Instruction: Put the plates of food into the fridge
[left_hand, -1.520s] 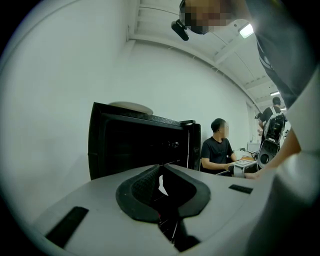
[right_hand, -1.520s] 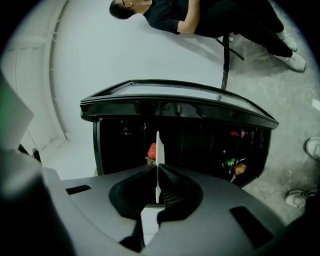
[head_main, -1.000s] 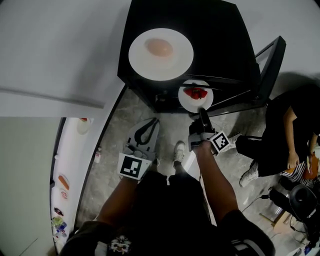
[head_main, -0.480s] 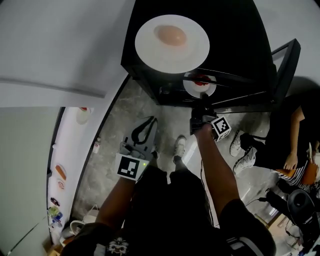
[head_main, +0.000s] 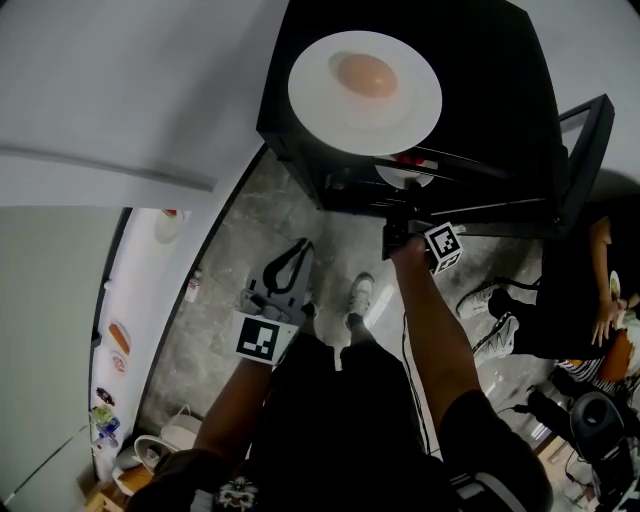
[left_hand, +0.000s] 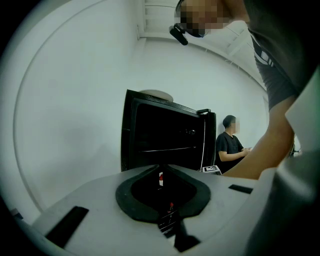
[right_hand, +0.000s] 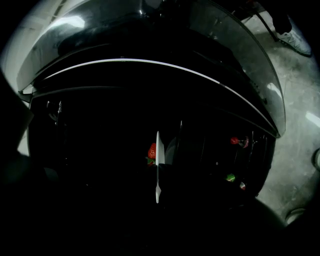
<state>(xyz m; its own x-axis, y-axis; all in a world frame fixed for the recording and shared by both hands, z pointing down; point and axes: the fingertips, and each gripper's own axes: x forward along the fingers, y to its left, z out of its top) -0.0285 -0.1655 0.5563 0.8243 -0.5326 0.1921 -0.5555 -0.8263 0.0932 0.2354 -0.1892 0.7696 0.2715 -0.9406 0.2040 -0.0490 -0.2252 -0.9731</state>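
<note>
Two plates are in view. The large white plate (head_main: 410, 115) lies flat on top of the black fridge (head_main: 490, 70) and carries one pale pink oval food item (head_main: 365, 75), whose long axis runs across the head view. The small white plate (head_main: 400, 178) with red strawberries (head_main: 405, 159) lies level and face up at the fridge's open front. Its far half is hidden under the fridge's top edge and its near rim points back toward the person. The right gripper (head_main: 404, 205) is clamped on that near rim. In the right gripper view the small plate shows edge-on, as a thin white line between the jaws in the dark interior, with a strawberry just left of it. The fridge door (head_main: 585, 150) stands open at the right. The left gripper (head_main: 302, 244) hangs low over the grey floor (head_main: 240, 230), well apart from the fridge. Its jaws are closed tip to tip on nothing, and it points toward the fridge front.
</note>
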